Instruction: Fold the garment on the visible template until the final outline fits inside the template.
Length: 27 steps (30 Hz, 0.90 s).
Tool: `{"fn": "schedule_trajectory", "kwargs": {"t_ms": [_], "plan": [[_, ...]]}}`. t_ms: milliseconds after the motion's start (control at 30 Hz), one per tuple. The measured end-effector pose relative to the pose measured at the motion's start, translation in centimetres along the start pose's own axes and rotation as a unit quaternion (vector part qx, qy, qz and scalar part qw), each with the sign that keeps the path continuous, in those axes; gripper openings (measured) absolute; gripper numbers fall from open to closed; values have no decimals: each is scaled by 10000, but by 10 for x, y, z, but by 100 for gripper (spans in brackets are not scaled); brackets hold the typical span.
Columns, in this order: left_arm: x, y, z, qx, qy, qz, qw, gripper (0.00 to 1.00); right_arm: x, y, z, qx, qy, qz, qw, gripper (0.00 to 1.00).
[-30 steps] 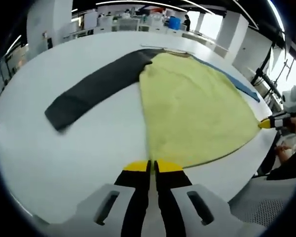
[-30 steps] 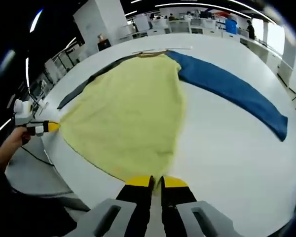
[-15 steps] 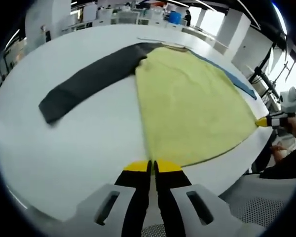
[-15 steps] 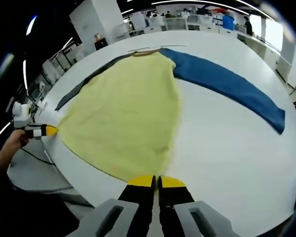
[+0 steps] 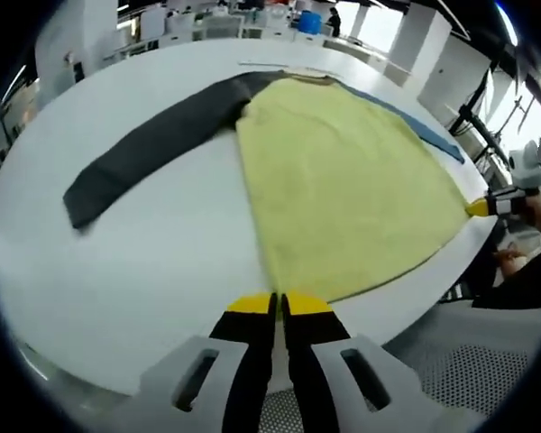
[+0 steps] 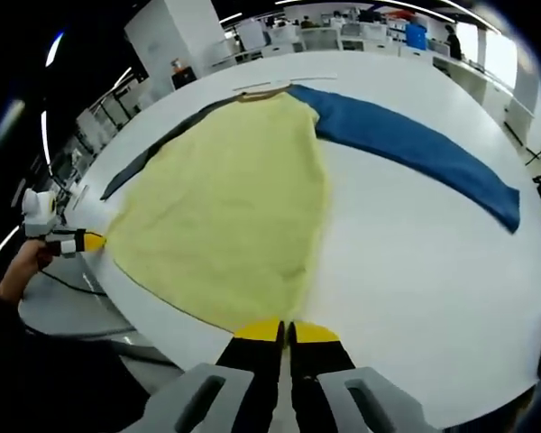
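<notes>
The garment, a pale yellow cloth body [image 5: 343, 180] with one dark grey sleeve [image 5: 153, 149] and one blue sleeve [image 6: 415, 144], lies spread flat on the round white table [image 5: 135, 271].

In the left gripper view, the left gripper [image 5: 278, 305] rises at 6 o'clock, its yellow-tipped black jaws pressed together right at the near hem corner of the yellow body; the cloth edge meets the tips, and the jaws look pinched on that corner. The grey sleeve stretches away toward 10 o'clock. Over at 3 o'clock, the other gripper's yellow tip touches the far hem corner, a hand behind it.

In the right gripper view, the right gripper [image 6: 286, 332] comes up at 6 o'clock, jaws closed together at the hem corner of the yellow body, again apparently nipping the fabric edge. The blue sleeve runs out toward 2 o'clock, lying flat. At 9 o'clock the left gripper's yellow tip sits at the opposite hem corner, a hand gripping its handle.

A thin pale strip [image 6: 284, 84] lies on the table just beyond the collar, at 12 o'clock.
</notes>
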<state>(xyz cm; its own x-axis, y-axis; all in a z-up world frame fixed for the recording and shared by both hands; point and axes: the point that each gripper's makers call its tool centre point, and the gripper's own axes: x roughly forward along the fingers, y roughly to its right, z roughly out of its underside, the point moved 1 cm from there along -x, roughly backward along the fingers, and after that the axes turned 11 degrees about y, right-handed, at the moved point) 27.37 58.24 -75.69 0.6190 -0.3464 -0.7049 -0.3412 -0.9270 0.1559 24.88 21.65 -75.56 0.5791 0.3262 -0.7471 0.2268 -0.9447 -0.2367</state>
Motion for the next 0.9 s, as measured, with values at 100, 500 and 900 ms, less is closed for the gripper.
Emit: {"fn": "schedule_trajectory", "kwargs": {"t_ms": [100,500,900], "plan": [[-2,2,2,-43,-10,24,10000,1,-1,0,1,14,-20,12,10000,0],[-6,6,7,-131,-20,100,9999,1,-6,-1,8,-97,-120,-62,9999,0],[-9,9,-8,-403,468,152,9980,14,-9,-5,1,-194,102,-292,9993,29]]}}
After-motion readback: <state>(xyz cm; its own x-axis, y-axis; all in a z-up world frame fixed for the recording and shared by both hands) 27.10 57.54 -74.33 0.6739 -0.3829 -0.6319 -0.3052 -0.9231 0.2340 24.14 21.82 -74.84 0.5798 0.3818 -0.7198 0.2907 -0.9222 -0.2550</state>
